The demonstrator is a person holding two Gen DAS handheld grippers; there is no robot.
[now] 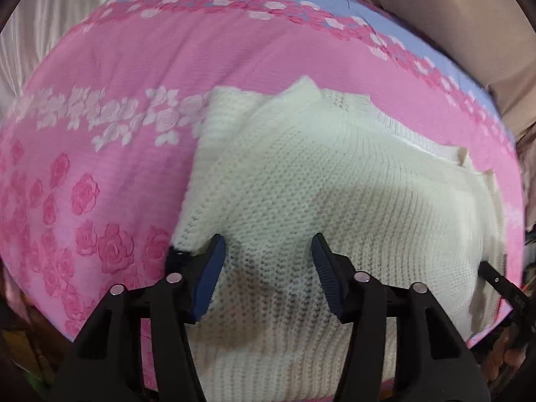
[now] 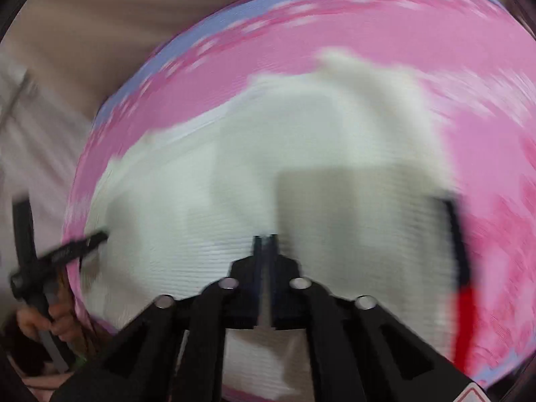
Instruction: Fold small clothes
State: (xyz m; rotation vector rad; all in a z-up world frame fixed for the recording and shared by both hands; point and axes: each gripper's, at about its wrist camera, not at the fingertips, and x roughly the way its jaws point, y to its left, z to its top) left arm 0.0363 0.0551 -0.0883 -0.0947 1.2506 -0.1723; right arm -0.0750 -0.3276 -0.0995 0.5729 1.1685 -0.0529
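Cream-white knitted sweater [image 1: 328,181] spread flat on pink rose-patterned bedspread with a pale blue border [image 1: 110,77], its ribbed edge toward the far right. Left gripper [image 1: 268,251] poised over the near part of the knit, blue-padded fingers [image 1: 209,278] wide apart, nothing between them. Wide pink margin left of the sweater's edge. Right gripper [image 2: 265,239] over the blurred sweater [image 2: 234,154], fingers drawn together; any pinched cloth impossible to tell. Beige fabric [image 1: 435,3] beyond the border.
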